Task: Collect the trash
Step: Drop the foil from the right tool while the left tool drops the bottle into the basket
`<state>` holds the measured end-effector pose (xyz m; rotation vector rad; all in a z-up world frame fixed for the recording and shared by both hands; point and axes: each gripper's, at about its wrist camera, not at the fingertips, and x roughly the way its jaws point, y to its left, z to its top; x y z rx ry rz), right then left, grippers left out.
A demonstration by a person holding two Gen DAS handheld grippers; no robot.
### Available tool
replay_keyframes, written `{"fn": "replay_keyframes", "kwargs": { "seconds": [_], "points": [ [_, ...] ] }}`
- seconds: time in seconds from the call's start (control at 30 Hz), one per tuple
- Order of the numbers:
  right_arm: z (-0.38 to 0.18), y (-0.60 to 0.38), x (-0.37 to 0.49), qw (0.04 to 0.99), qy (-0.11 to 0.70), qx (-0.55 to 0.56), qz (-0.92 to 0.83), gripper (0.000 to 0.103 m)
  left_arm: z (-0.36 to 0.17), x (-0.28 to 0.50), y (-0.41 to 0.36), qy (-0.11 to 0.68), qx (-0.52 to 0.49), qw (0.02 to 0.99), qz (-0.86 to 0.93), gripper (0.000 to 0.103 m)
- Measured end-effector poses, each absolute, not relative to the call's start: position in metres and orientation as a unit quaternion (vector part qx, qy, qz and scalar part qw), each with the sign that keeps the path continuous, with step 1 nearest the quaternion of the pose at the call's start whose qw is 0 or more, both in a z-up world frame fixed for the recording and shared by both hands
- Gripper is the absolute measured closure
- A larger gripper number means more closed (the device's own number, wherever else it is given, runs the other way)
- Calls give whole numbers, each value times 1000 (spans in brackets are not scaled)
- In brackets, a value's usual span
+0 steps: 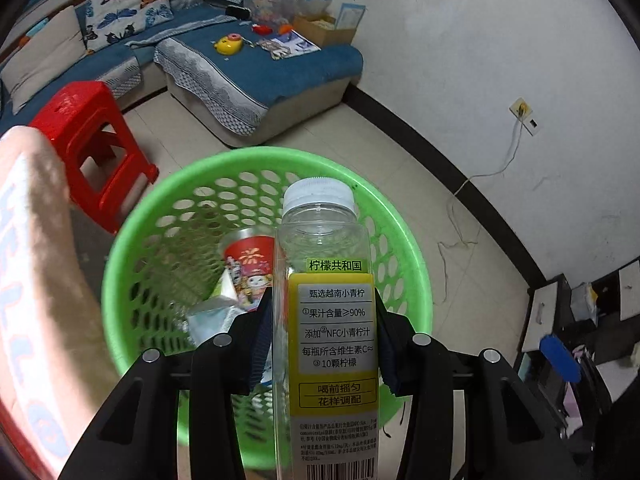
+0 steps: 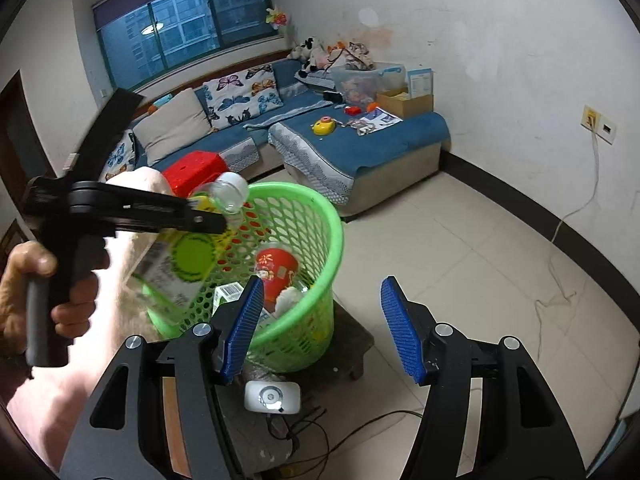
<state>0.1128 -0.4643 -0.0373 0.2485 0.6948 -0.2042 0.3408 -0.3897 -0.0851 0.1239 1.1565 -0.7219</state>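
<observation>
The left tool (image 1: pixel 322 344) was clamped on a clear, empty plastic juice bottle with a white cap and yellow label (image 1: pixel 332 320), held over the round green perforated plastic basket (image 1: pixel 132 240). The right tool (image 2: pixel 322 328) hovered with its blue-padded fingers (image 2: pixel 400 328) apart, holding nothing, at about 5 o'clock from the basket.

Risk, as a judgement: the bottle looked long against the basket's opening and was tilted, cap toward 1 o'clock. Released here, it could strike the near rim and tumble to the tiled floor (image 2: pixel 460 248), or tip the light basket.

The left wrist view showed the label text and the pads squeezing the bottle's sides, plus a red paper cup (image 1: pixel 250 258) and wrappers inside. Only the right wrist view showed the bottle's tilt, the person's left hand (image 2: pixel 36 292) on the handle, and the basket standing on a low dark surface (image 2: pixel 356 344).
</observation>
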Motion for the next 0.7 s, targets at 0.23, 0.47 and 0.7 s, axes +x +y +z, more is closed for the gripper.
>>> {"fn": "replay_keyframes", "kwargs": {
  "seconds": [0.23, 0.47, 0.7],
  "points": [
    [-46, -469, 108, 925, 340, 133, -108, 41, -102, 346, -402, 547, 18, 761, -348, 39],
    [-42, -464, 108, 926, 339, 132, -99, 41, -82, 333, -384, 521, 19, 778, -351, 37],
    [-27, -436, 112, 935, 327, 116, -68, 40, -42, 307, -316, 487, 23, 813, -319, 38]
  ]
}}
